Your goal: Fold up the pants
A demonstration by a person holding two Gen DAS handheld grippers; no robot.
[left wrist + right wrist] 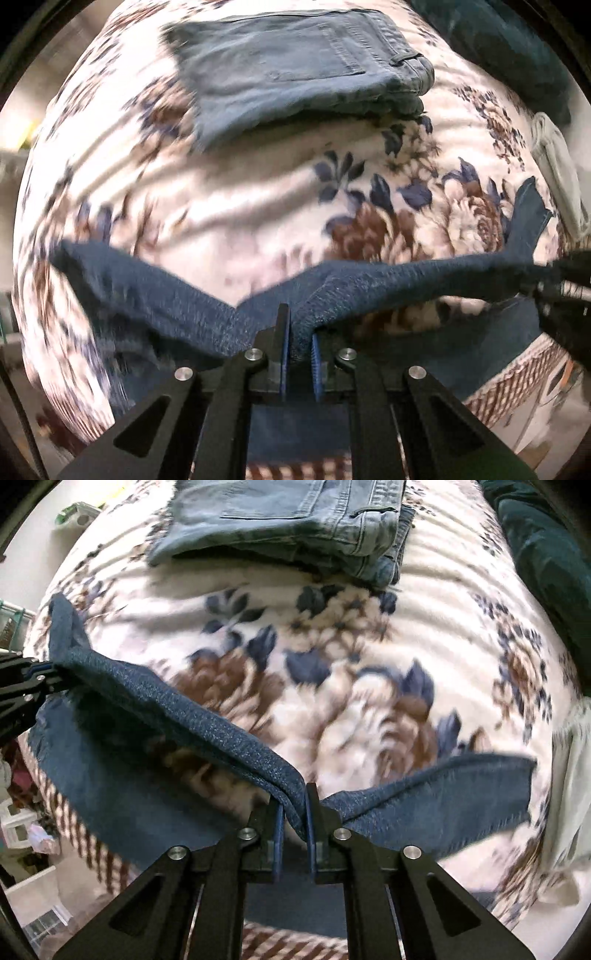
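Observation:
Dark blue denim pants point(177, 295) hang stretched between my two grippers above a floral blanket point(229, 199). My left gripper point(299, 332) is shut on one part of the pants' edge. My right gripper point(293, 812) is shut on another part of the same edge, and the dark pants point(192, 716) run from it to the left gripper point(44, 681) at the left of the right wrist view. The right gripper point(554, 277) shows at the right edge of the left wrist view. The rest of the pants drapes below, partly hidden by the grippers.
A folded pair of light blue jeans point(295, 70) lies at the far side of the blanket, also in the right wrist view point(288, 520). A dark green cushion point(543, 565) sits far right. A pale garment point(557, 173) lies at the right edge. Storage bins point(33, 897) stand left.

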